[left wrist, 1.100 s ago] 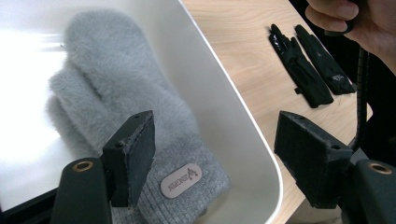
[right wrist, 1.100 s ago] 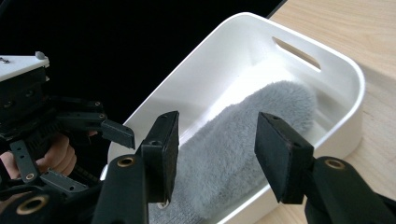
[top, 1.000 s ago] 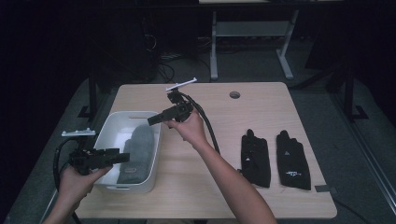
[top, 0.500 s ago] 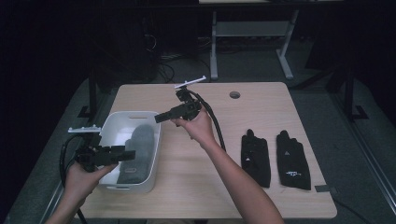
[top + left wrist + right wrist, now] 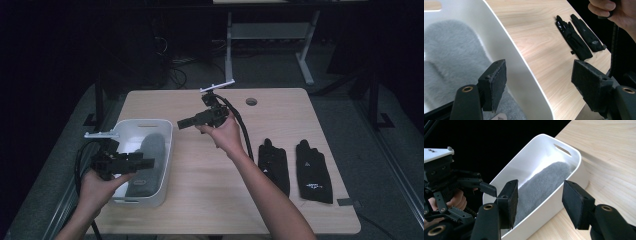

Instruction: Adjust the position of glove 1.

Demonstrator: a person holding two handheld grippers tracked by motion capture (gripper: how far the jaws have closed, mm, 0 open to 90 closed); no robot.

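The white bin (image 5: 165, 150) serves as the landmark: inside it lie grey fluffy slippers (image 5: 148, 152), flat on its floor, which suggests they have been sorted into it as a pair. The left gripper (image 5: 145, 162) hovers over the bin's near end with its jaws wide and nothing between them, probably free after a drop. The right gripper (image 5: 182, 123) hangs just beyond the bin's far right corner, pointing back toward it; its jaws have just been opening and are wide, empty too. To the right of the bin, well apart from it, two black gloves (image 5: 295, 169) lie side by side on the table (image 5: 210, 195), likely the next things to be gathered. The table is pale wood-grain, standing on grey carpet in a dark room; behind the bin, across the floor, stand a white desk frame (image 5: 270, 35) and loose cables.
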